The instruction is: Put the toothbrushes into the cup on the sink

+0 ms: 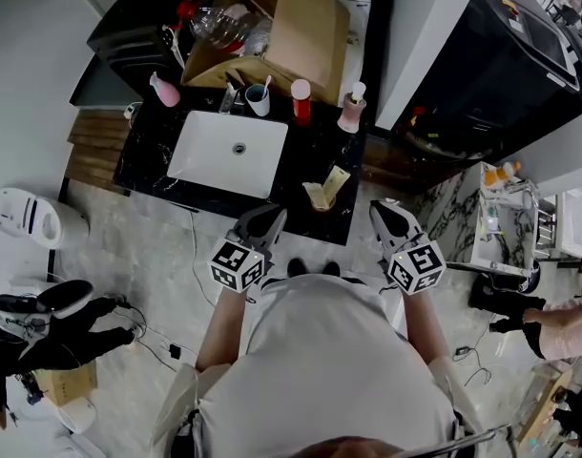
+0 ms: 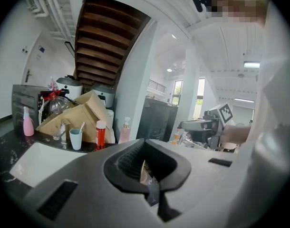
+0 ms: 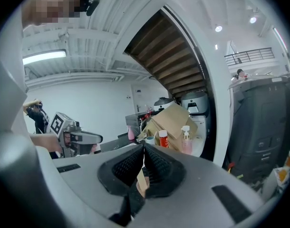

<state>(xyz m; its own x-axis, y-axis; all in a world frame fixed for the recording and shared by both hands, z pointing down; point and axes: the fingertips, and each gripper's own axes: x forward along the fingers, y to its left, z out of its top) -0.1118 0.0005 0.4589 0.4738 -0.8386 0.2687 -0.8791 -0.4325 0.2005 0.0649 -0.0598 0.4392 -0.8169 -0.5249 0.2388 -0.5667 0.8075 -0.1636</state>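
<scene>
Pale blue cup stands upright on black marble tabletop, behind white rectangular sink basin. One white-handled toothbrush leans in it. Red bottle stands just right of the cup. Left hand-held gripper and right hand-held gripper hover at the tabletop's near edge, jaws together, nothing held.

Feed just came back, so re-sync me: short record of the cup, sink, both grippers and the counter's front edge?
sink: white basin in black counter
cup: light blue, behind the sink, one handle standing in it
beside cup: red bottle
left gripper: fingers together, nothing held
right gripper: fingers together, nothing held
front edge: tan item, kind unclear
</scene>
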